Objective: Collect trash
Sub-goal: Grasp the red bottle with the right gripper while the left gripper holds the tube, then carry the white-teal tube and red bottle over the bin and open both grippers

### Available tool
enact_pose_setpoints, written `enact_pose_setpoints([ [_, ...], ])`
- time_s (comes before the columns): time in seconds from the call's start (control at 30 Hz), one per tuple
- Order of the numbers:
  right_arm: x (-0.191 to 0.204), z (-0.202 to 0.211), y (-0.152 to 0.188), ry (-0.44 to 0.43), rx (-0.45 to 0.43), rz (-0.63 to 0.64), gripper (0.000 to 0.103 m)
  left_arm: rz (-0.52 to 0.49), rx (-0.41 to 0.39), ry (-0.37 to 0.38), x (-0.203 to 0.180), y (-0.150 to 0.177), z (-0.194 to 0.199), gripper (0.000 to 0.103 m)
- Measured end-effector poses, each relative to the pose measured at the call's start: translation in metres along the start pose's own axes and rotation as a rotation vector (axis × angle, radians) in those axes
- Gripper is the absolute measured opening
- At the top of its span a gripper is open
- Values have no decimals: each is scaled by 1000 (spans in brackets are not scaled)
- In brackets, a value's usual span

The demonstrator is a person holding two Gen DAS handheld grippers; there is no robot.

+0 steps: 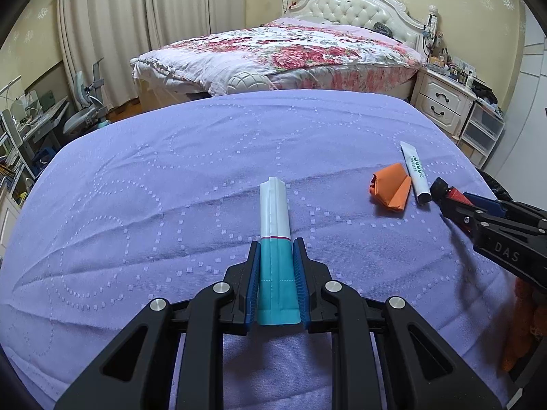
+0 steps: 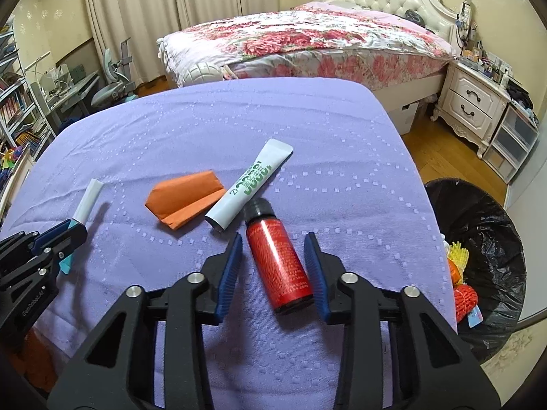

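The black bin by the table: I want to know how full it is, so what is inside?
The bin holds yellow and red foam netting and a blue scrap; anything deeper is hidden by the table edge.

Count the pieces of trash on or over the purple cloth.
4. A teal-and-white packet clamped in the left gripper; a red bottle between the right gripper fingers; orange paper and a white tube lying mid-cloth, touching. More may be hidden.

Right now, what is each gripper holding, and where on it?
The left gripper clamps the teal end of the white-and-teal packet. The right gripper straddles the red bottle mid-body, pads apart from it.
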State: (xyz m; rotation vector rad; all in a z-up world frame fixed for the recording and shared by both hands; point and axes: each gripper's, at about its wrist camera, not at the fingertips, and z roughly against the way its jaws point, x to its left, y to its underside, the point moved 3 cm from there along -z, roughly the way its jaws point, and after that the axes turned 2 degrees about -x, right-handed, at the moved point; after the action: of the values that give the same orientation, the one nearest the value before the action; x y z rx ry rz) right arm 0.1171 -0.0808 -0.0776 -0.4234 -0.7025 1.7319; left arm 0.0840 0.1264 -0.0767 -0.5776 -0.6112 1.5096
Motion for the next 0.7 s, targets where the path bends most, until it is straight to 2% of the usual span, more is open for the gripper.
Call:
enact_pose_setpoints([
  [0.23, 2, 0, 1, 6, 7, 10, 25, 1, -1, 8, 0, 2, 1, 20],
  [0.47, 1, 6, 4, -1, -4, -9, 24, 0, -13, 23, -7, 4, 6, 20],
  [0.7, -13, 32, 9, -1, -57, -51, 23, -10, -49, 59, -24, 0, 16, 20],
])
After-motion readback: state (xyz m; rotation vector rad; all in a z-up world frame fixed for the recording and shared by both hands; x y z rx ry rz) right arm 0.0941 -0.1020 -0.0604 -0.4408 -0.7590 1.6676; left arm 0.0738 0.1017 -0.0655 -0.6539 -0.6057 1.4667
